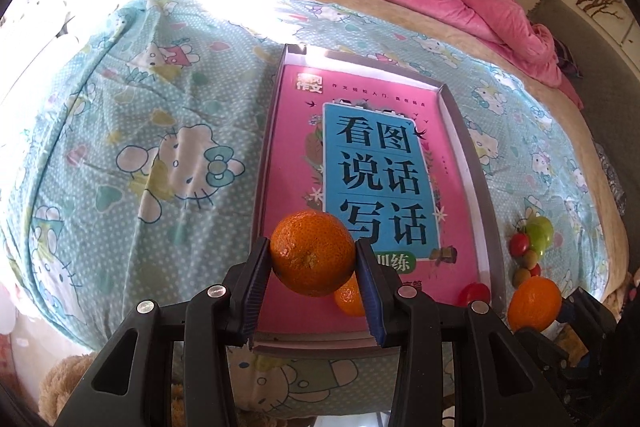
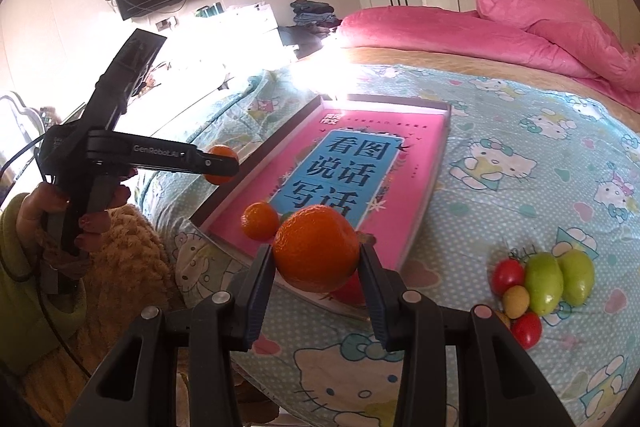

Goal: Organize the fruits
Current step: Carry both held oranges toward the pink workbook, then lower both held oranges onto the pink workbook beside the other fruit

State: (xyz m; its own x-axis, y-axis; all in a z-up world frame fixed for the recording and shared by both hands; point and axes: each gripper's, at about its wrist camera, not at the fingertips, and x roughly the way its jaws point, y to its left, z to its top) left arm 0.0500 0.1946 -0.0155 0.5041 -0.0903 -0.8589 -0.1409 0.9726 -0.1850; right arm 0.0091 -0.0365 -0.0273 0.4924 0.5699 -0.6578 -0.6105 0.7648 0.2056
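Left wrist view
Tongs: left gripper [image 1: 313,259] pinches an orange [image 1: 312,253] between both blue pads, held above the near end of the tray [image 1: 472,155].
Tray contents: pink book [image 1: 360,163] fills it; a smaller orange [image 1: 349,297] and a red tomato [image 1: 475,293] lie at its near edge.
Obstacles: loose fruit pile [image 1: 530,247] on the quilt [image 1: 140,147] right of the tray.
Room: quilt left of the tray lies open.

Right wrist view
Tongs: right gripper [image 2: 316,259] pinches a second orange [image 2: 316,253] over the tray's near corner [image 2: 224,239].
Neighbours: small orange [image 2: 260,221] on the book; green fruits [image 2: 558,281] and tomatoes [image 2: 508,275] well right on the quilt.
Left side: other gripper [image 2: 218,163] carries its orange beside the tray's left rim.
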